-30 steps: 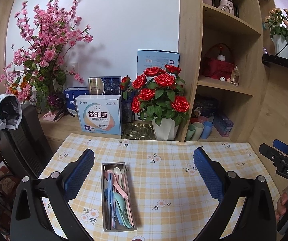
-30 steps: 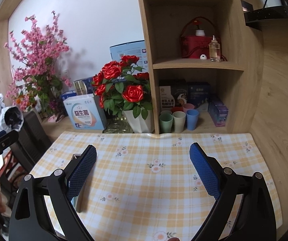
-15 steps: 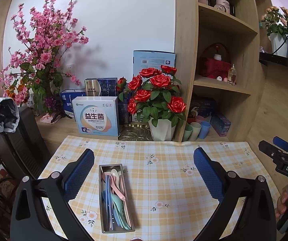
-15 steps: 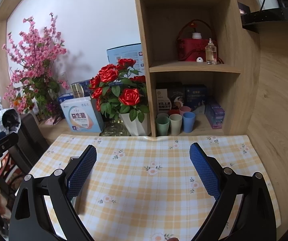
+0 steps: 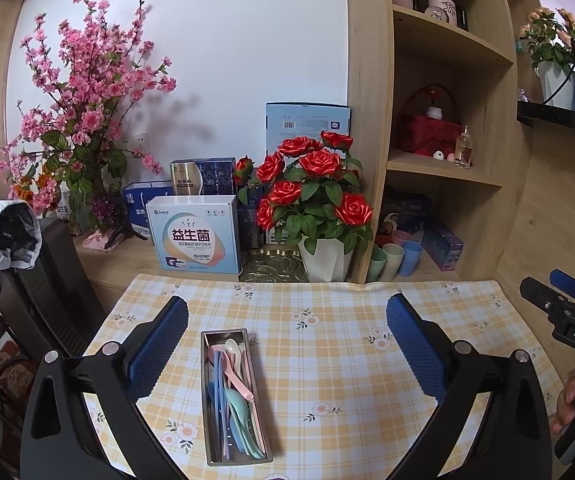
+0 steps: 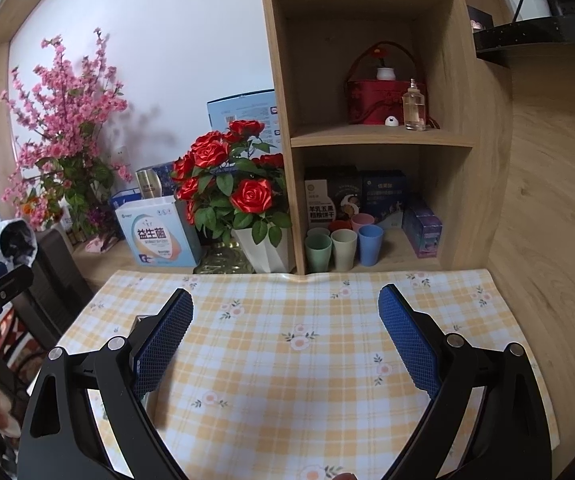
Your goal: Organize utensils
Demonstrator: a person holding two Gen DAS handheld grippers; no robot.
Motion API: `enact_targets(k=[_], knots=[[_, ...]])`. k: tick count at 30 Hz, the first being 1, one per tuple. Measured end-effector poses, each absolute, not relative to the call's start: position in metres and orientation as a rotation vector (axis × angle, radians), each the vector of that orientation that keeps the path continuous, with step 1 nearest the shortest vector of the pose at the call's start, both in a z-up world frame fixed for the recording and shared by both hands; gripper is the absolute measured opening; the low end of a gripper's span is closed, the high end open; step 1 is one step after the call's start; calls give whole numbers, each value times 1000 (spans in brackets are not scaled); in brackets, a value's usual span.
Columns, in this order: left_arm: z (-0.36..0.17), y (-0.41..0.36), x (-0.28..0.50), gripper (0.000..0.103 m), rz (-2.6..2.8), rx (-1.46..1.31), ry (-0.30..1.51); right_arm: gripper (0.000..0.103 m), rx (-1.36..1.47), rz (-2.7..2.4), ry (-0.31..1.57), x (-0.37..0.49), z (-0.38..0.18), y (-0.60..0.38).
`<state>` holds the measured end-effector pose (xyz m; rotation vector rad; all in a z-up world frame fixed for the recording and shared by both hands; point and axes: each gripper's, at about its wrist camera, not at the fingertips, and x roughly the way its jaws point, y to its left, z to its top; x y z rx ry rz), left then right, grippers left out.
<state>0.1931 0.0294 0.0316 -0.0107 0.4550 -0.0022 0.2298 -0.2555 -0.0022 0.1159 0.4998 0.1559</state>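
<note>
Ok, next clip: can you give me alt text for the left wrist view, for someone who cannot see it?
The open left gripper hovers over a metal tray of pastel spoons and chopsticks on a yellow checked tablecloth. Behind stand a pot of red roses, boxes, pink blossoms and wooden shelves with cups; the right gripper shows at the right edge.

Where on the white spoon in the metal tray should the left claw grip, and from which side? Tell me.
Take the white spoon by its bowl end, coming down from above. That bowl lies on top of the pile at the far end of the metal tray, while its handle is buried under the pink and green utensils. The left claw is open and empty, so probably close across the neck just behind the bowl.
</note>
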Motion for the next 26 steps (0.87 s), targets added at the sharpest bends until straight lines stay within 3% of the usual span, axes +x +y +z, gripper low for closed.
enact_targets(k=[26], knots=[[29,33,192,97,12,-17,457,91,100,139,475,229,4,-256]])
